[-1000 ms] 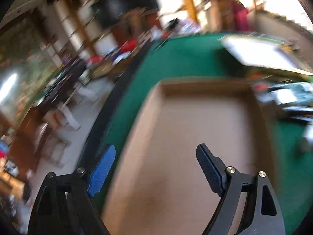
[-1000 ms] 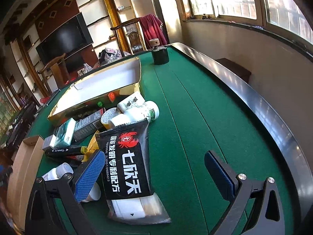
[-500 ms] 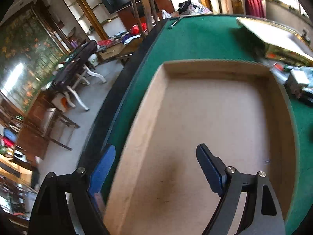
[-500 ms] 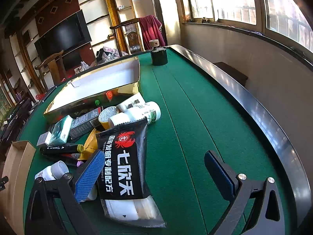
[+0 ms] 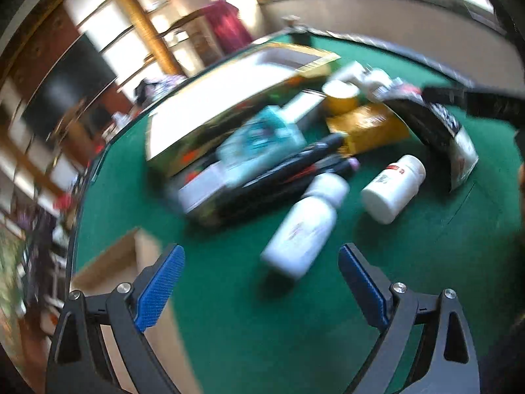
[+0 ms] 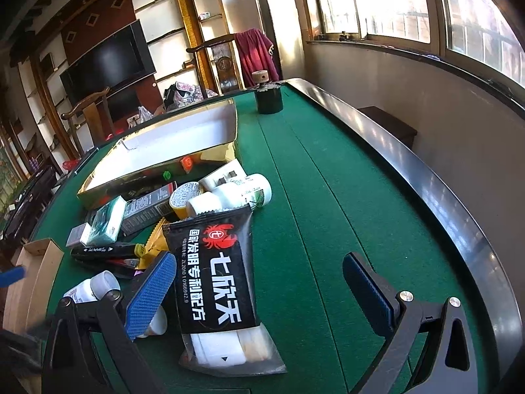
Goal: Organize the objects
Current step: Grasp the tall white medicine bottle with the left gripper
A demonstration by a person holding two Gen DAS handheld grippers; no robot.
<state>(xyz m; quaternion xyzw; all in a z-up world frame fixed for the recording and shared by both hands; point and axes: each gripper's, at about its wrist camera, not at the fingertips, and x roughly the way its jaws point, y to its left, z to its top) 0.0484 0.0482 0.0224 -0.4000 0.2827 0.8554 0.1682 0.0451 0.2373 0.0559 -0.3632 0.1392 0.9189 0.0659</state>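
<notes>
A heap of small objects lies on the green felt table (image 6: 311, 197). My left gripper (image 5: 261, 282) is open and empty, with a lying white bottle (image 5: 303, 226) just ahead between its fingers. A second white bottle (image 5: 393, 188) lies to the right, dark markers (image 5: 295, 167) behind. My right gripper (image 6: 259, 292) is open and empty over a black pouch with a red crab logo (image 6: 216, 272). A white bottle (image 6: 93, 287) lies by its left finger. The left wrist view is blurred.
A brown cardboard tray (image 5: 108, 262) lies at the table's left, also in the right wrist view (image 6: 36, 272). A gold box with white inside (image 6: 170, 144) stands behind the heap. A dark cup (image 6: 269, 98) stands at the far end. The table has a raised dark rail (image 6: 410, 170).
My left gripper has swung right, from over the cardboard tray to facing the heap and the white bottles. My right gripper has barely moved.
</notes>
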